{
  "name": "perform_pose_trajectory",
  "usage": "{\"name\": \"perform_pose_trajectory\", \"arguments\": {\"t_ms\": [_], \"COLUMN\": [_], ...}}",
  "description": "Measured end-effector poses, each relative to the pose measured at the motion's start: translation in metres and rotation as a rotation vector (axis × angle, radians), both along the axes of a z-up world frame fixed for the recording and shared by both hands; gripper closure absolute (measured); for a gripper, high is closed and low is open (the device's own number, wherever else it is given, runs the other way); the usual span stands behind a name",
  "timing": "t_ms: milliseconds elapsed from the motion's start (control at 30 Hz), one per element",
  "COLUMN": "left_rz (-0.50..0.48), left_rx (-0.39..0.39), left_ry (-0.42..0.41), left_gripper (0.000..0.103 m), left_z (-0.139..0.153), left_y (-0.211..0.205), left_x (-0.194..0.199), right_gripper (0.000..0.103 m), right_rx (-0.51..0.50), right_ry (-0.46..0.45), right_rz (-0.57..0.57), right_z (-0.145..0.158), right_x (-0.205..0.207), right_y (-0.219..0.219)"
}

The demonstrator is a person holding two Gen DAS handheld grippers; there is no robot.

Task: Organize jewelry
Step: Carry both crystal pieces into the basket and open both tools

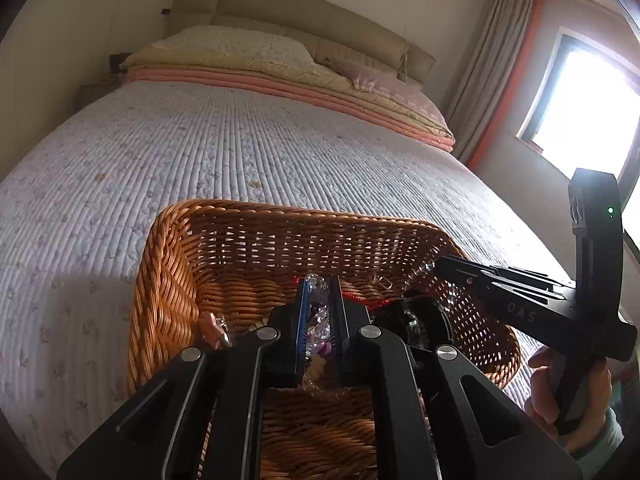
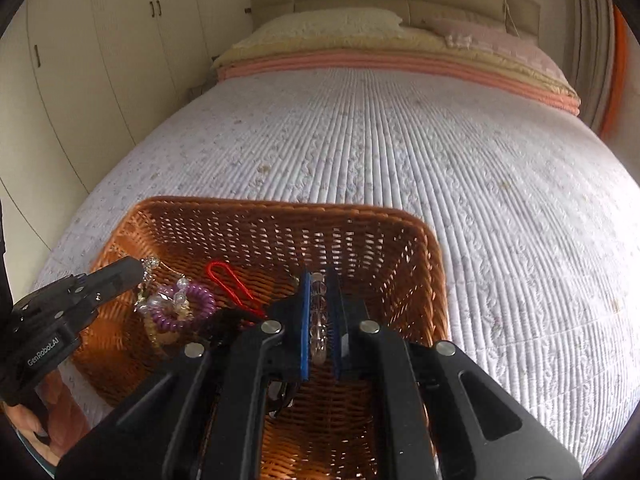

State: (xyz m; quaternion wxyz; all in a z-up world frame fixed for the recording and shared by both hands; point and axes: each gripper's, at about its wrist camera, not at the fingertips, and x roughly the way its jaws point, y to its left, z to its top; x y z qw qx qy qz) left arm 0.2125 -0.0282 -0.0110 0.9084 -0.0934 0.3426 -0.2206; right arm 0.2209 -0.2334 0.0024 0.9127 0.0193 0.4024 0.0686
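Observation:
A brown wicker basket (image 1: 256,236) (image 2: 280,220) sits on the bed and holds the jewelry. My left gripper (image 1: 319,292) is inside it, shut on a clear crystal bead strand (image 1: 318,300). From the right wrist view it (image 2: 140,274) shows at the left with crystal jewelry (image 2: 150,266) at its tip. My right gripper (image 2: 319,288) is shut on a clear bead bracelet (image 2: 319,320) over the basket; it also shows in the left wrist view (image 1: 440,268). A purple coil hair tie (image 2: 188,300) and a red cord (image 2: 232,280) lie in the basket.
The basket rests on a lavender quilted bedspread (image 1: 200,152) (image 2: 440,160). Folded blankets and pillows (image 1: 248,60) lie at the headboard. White wardrobes (image 2: 100,60) stand at the left, a bright window (image 1: 580,108) at the right. A pink item (image 1: 210,326) lies in the basket.

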Motion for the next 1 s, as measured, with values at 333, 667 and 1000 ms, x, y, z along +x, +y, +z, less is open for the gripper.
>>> {"name": "perform_pose_trajectory", "arguments": {"t_ms": [333, 667, 1000], "left_rz": [0.025, 0.01, 0.004], "left_rx": [-0.047, -0.074, -0.088], "left_ry": [0.025, -0.087, -0.184], "left_gripper": [0.063, 0.056, 0.056], "left_z": [0.001, 0.047, 0.083], "left_y": [0.014, 0.029, 0.041], "left_x": [-0.004, -0.083, -0.166], "right_gripper": [0.09, 0.064, 0.061], "right_rx": [0.159, 0.156, 0.147], "right_ry": [0.059, -0.114, -0.186], "right_rz": [-0.023, -0.029, -0.013], "right_z": [-0.011, 0.048, 0.073], "right_x": [0.0, -0.075, -0.154], "right_y": [-0.019, -0.026, -0.02]}}
